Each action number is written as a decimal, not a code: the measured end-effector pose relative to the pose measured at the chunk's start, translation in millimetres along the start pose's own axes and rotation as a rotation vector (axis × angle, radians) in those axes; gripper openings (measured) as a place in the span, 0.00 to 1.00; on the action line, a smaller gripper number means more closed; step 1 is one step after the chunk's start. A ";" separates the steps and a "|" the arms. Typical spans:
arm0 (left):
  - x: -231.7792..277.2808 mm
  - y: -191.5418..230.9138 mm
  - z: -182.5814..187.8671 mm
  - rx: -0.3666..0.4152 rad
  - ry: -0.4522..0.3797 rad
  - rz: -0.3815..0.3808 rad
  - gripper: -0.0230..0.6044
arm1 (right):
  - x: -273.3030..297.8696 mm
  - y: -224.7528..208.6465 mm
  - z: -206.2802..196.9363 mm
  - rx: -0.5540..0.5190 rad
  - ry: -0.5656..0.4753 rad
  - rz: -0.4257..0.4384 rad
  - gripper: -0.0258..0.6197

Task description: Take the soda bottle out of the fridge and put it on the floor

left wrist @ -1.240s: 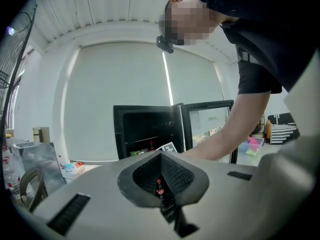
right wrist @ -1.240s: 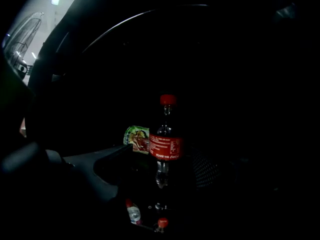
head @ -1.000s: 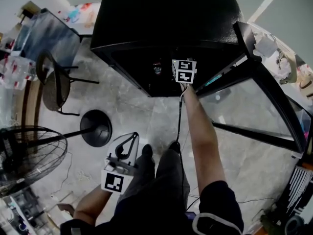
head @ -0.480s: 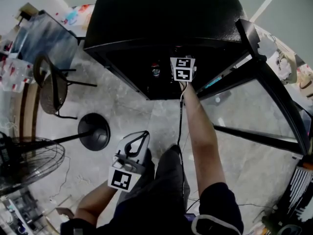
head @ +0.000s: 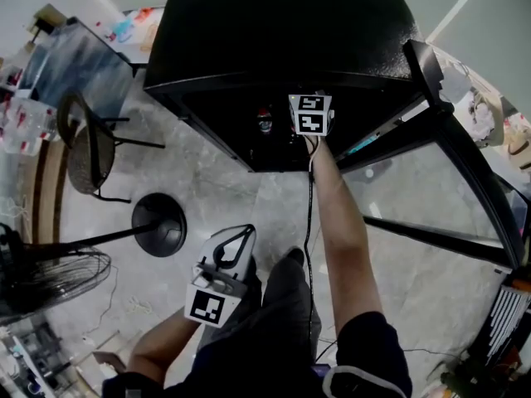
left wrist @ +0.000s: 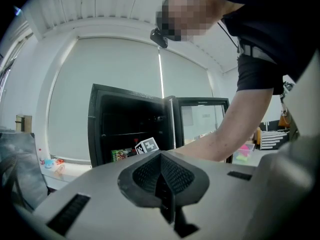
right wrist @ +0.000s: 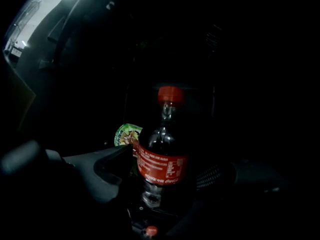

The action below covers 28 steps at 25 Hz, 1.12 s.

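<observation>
A dark soda bottle (right wrist: pixel 164 159) with a red cap and red label stands upright inside the black fridge (head: pixel 282 31). In the head view its cap shows as the soda bottle (head: pixel 265 121) in the dark opening. My right gripper (right wrist: pixel 167 173) reaches into the fridge, and its two jaws press the bottle's lower body from both sides. From above only its marker cube (head: pixel 310 114) shows. My left gripper (head: pixel 243 235) hangs low by the person's legs, away from the fridge. Its jaws (left wrist: pixel 162 169) are shut with nothing between them.
The fridge's glass door (head: pixel 440 148) stands open to the right. A green packet (right wrist: pixel 125 133) lies behind the bottle on the shelf. A fan (head: pixel 41 280) with a round base (head: pixel 159 225) and a chair (head: pixel 87 148) stand left on the marble floor (head: pixel 224 185).
The left gripper has risen a little and drifted right. The right gripper has barely moved and stays inside the fridge at the bottle.
</observation>
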State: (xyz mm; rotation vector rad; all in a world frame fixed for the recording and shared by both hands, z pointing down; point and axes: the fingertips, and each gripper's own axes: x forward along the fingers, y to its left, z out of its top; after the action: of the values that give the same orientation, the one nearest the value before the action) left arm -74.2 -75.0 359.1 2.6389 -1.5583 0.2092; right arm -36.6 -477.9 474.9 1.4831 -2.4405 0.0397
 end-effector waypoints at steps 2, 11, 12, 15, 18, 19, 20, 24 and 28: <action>-0.5 1.0 0.1 -0.002 -0.002 0.004 0.08 | 3.0 -0.8 -0.5 0.005 0.011 0.004 0.60; -0.6 2.9 -0.9 0.004 0.002 0.013 0.08 | 2.3 -3.8 -1.3 0.050 0.022 0.017 0.54; -0.9 3.1 -0.8 0.005 0.002 0.015 0.08 | 1.4 -3.8 -1.2 0.059 0.018 0.016 0.54; -1.9 4.2 -1.2 0.009 0.003 0.022 0.08 | -3.0 -3.5 -1.2 0.073 0.004 0.014 0.54; -2.1 5.4 -1.7 0.015 0.007 0.027 0.08 | -7.5 -2.5 -1.9 0.067 0.000 0.020 0.53; -2.2 5.9 -2.1 0.019 0.010 0.028 0.08 | -9.2 -0.9 -3.0 0.059 0.002 0.026 0.53; -2.2 6.7 -2.3 0.021 0.013 0.030 0.08 | -11.8 0.9 -4.1 0.052 0.004 0.032 0.53; -2.7 8.1 -0.9 0.016 0.014 0.033 0.08 | -35.0 6.9 -7.5 0.055 -0.015 0.050 0.53; -0.8 8.8 -4.7 0.031 0.013 0.026 0.08 | -64.1 14.3 -14.2 0.041 -0.052 0.074 0.53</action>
State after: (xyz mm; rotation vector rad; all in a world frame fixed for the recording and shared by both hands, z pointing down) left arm -82.6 -78.0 363.6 2.6358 -1.5992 0.2533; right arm -18.2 -413.2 474.0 1.4269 -2.5506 0.0681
